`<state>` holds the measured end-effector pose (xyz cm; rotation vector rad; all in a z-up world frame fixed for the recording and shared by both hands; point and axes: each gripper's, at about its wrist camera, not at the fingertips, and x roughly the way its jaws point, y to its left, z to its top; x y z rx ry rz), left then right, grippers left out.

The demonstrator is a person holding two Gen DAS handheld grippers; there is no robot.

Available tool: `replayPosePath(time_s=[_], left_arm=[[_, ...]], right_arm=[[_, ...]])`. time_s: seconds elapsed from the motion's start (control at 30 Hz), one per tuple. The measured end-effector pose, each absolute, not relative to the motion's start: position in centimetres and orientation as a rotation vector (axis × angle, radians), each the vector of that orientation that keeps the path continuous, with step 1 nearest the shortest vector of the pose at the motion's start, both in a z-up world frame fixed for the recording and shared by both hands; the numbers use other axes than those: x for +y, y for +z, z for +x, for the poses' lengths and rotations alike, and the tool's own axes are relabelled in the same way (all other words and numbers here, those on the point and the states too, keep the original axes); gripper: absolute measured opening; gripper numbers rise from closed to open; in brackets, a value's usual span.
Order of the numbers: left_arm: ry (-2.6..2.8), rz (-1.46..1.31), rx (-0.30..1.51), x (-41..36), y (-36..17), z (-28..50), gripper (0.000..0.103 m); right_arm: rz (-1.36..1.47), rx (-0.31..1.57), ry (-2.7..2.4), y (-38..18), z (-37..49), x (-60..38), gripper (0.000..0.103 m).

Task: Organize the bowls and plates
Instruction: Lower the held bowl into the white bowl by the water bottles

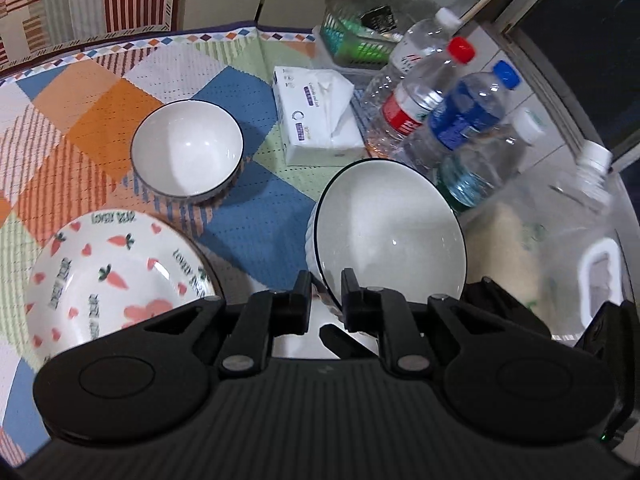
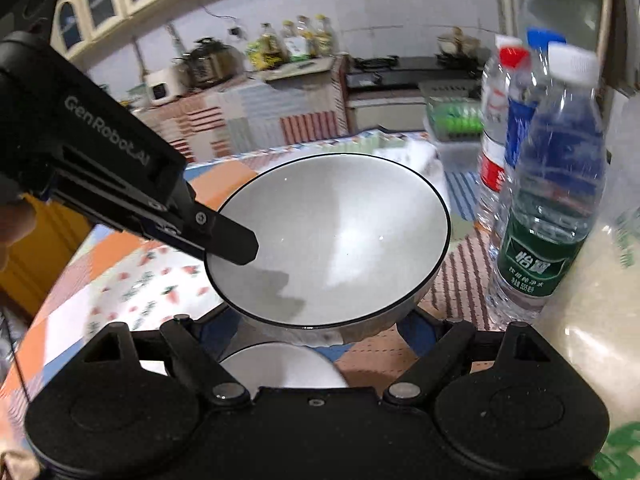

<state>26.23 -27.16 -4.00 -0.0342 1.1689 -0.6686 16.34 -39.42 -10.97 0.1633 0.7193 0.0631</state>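
My left gripper is shut on the near rim of a white bowl with a dark rim, holding it tilted above the patchwork cloth. The same bowl fills the right wrist view, with the left gripper's finger on its left rim. A second white bowl stands upright on the cloth further back. A carrot-patterned plate lies at the near left and also shows in the right wrist view. My right gripper's fingertips are hidden under the held bowl; another white dish lies below it.
Several water bottles stand right of the bowl, also in the right wrist view. A tissue pack lies behind. A large clear jug stands at the right. A green basket sits at the back.
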Motion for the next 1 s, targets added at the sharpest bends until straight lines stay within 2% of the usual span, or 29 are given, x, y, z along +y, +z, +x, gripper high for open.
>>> replayPosePath(time_s=[0.33,1.0], left_arm=[[-0.687,-0.052,1.16,-24.6,-4.0,21.3,0.013],[-0.641,-0.007,1.24,-23.0,-9.5,20.8,0.013]], right_arm=[[0.007,0.676,0.204,-8.8,11.4,-38.2,0.089],[-0.089,0.788,0.273,-13.5,9.8,-35.5,0.088]])
